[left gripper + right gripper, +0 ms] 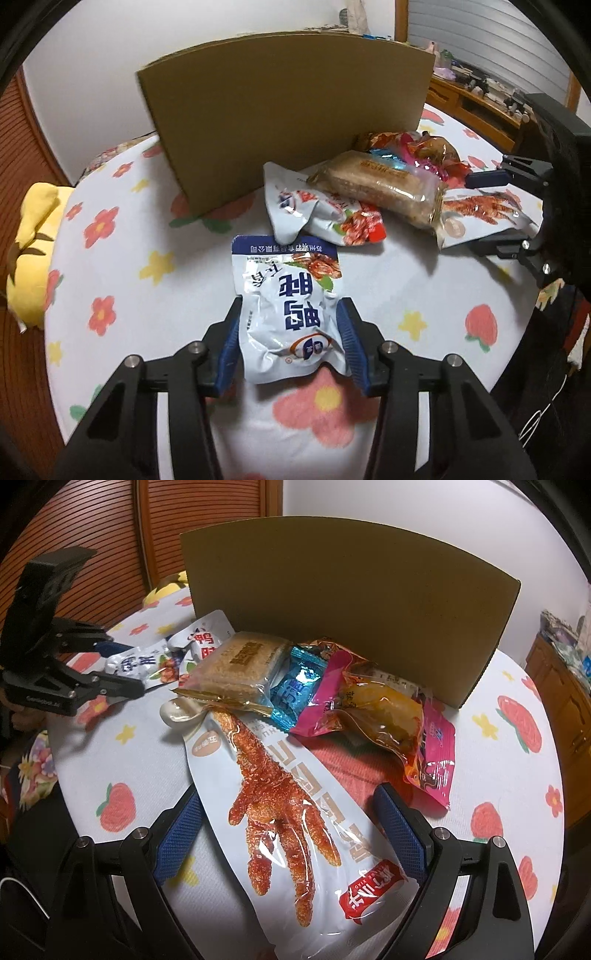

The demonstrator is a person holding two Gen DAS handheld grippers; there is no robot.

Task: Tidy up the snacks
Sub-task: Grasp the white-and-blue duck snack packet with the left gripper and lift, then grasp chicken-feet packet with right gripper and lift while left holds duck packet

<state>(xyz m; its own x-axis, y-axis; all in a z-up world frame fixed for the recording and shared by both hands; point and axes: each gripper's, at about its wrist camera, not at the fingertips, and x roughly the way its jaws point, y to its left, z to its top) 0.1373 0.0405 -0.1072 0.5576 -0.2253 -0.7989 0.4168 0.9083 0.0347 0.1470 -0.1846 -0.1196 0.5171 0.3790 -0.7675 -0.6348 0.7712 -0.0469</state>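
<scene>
Duck pouch [291, 314] pinched between left fingers [232, 332]; right fingers [402, 827] spread, straddling chicken-foot pack [288, 812].

Your left gripper [291, 339] is a matte black plastic frame with round silver screw heads at its linkage joints, and ribbed blue rubber pads line its two fingers [231, 343]. Your right gripper [291, 834] matches it: black arms, silver screws, cross-hatched blue fingers [400, 830]. A thin white cable shows at nine o'clock.
</scene>
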